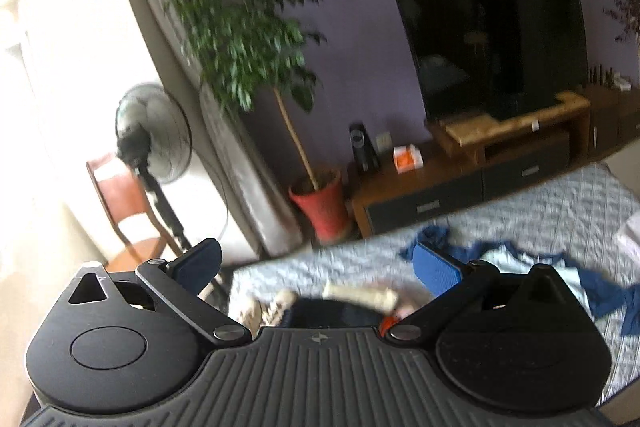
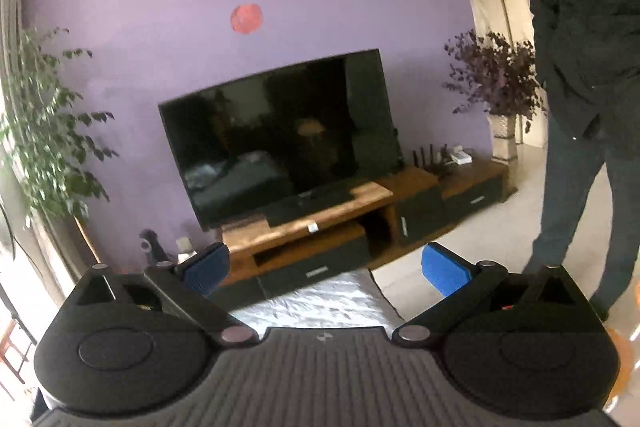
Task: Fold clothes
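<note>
Left gripper (image 1: 318, 267): fingers spread wide, nothing between the blue ribbed pads (image 1: 434, 269). It is raised above the near end of a bed covered in a pale grey-blue quilted spread (image 1: 560, 211), tilted so the room runs diagonally across the view. Frame is motion-blurred.

Task item: a crumpled garment of dark blue and pale blue fabric (image 1: 520, 267) lies unfolded on the bedspread, just beyond and to the right of the left gripper's right-hand pad. Partly hidden by the gripper body; not touched by either finger. A blurred cream-coloured roll-shaped object (image 1: 360, 295) lies on the bed nearer the gripper; what it is cannot be told.

Right gripper (image 2: 326, 269): fingers likewise wide apart and empty. It points at the purple wall (image 2: 160, 27), with only a corner of the bedspread (image 2: 320, 303) showing below between the fingers. The garment is not in this view.

Surroundings: black flat-screen television (image 2: 276, 135) on a low wooden cabinet with dark drawers (image 2: 312, 227); leafy green tree in a red pot (image 1: 320, 203); black standing fan (image 1: 154, 135); wooden chair (image 1: 120, 195). A person in dark clothing (image 2: 588, 67) stands on the floor at right.
</note>
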